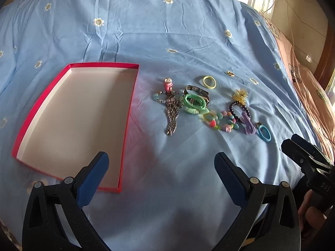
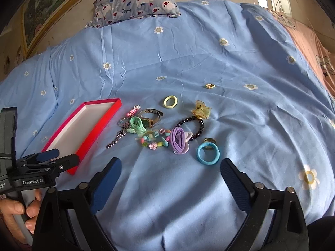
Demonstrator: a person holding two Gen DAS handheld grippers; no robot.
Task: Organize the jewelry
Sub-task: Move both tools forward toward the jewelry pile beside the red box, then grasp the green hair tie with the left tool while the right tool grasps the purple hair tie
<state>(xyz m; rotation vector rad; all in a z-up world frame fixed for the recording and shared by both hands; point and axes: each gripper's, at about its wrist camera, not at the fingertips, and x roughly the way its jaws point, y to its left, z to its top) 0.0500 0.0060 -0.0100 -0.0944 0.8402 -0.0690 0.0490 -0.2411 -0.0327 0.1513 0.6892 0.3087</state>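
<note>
The jewelry lies in a loose cluster on the blue bedsheet (image 2: 209, 52), just beside the long edge of the red box (image 1: 129, 113), which is empty. Nearest the box is a metal chain (image 1: 170, 115) tangled with a green hair tie (image 1: 193, 102) and a watch (image 2: 149, 117). Farther from the box are a beaded bracelet (image 2: 153, 140), a purple hair tie (image 2: 179, 142), a dark bead bracelet (image 2: 199, 128), a yellow claw clip (image 2: 201, 108) and a blue hair tie (image 2: 208, 153).

All of it looks light. The hair ties are soft and should pinch anywhere on the band; the chain is limp and slippery, best taken mid-length; the clip seems brittle.

The left gripper (image 1: 161, 175) and right gripper (image 2: 170, 179) both hover short of the cluster, fingers spread wide and holding nothing.
</note>
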